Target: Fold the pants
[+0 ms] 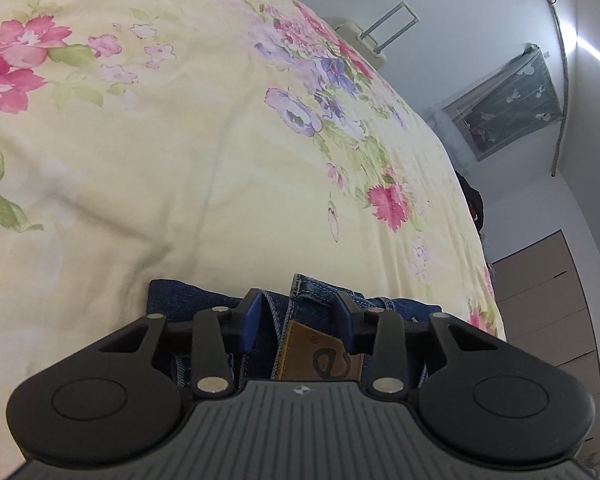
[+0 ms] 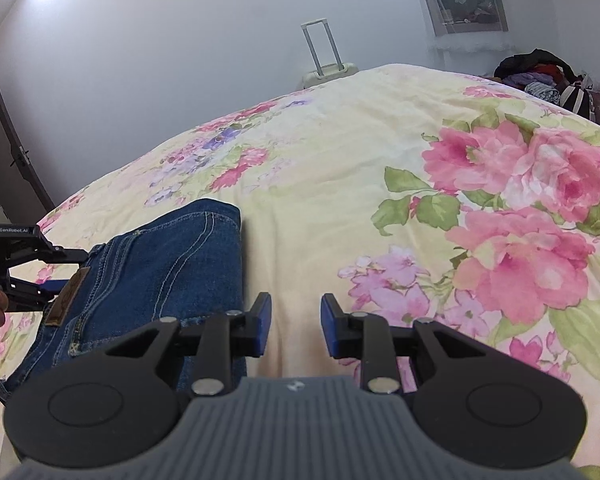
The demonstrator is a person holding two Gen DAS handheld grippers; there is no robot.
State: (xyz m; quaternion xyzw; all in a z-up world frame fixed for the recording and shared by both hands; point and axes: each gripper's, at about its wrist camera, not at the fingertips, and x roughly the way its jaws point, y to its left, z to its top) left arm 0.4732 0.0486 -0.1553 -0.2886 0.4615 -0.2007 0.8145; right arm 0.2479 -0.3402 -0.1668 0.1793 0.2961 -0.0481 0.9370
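The jeans (image 2: 148, 280) are lying folded near the bed's (image 2: 340, 168) left edge. The left gripper (image 1: 298, 320) is straddling the waistband by the leather patch (image 1: 320, 356), jaws apart, not yet pinching. The right gripper (image 2: 296, 326) is hovering wide over bare quilt beside the fold. Close squarely on all denim layers before lifting.

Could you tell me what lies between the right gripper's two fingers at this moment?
Only bare floral bedspread: the right gripper is open, the folded jeans just beside its left finger, as the right wrist view shows.

Open bedspread (image 2: 320, 184) right of jeans (image 2: 168, 264); suitcase (image 2: 332, 70) beyond
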